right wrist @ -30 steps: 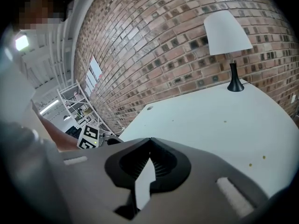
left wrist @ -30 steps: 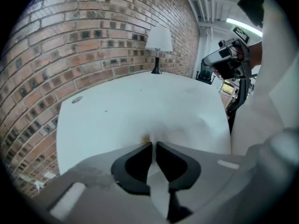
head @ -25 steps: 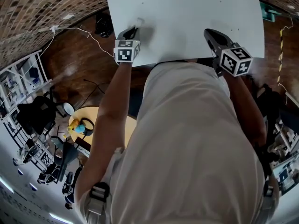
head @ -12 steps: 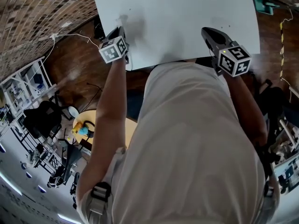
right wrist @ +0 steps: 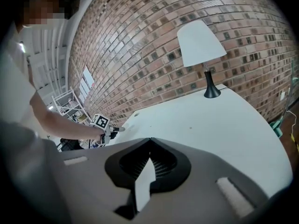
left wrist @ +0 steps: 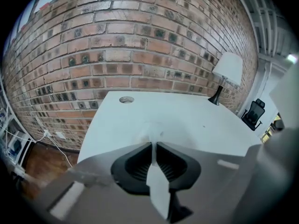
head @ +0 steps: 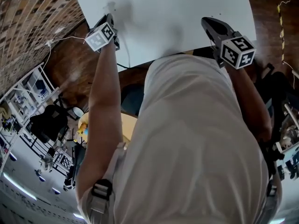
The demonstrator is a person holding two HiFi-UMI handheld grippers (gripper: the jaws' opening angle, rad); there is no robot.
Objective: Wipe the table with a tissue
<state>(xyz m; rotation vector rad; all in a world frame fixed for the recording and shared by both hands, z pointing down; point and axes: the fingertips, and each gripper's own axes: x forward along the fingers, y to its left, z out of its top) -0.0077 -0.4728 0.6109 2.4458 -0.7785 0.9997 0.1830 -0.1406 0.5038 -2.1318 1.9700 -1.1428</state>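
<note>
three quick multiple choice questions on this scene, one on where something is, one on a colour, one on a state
1. Where does the lamp stand?
A. on the far side of the table, near the brick wall
B. on a chair
C. on a shelf

2. What colour is the table top?
A. brown
B. white
C. black

3. What state is the left gripper in?
A. open and empty
B. shut on a tissue
C. shut on a sponge

Answers:
1 A, since its dark foot rests on the table top close to the bricks.
2 B, since the top is plain white in all three views.
3 B, since the jaws pinch the white tissue and its end sticks out past the tips over the table.
</note>
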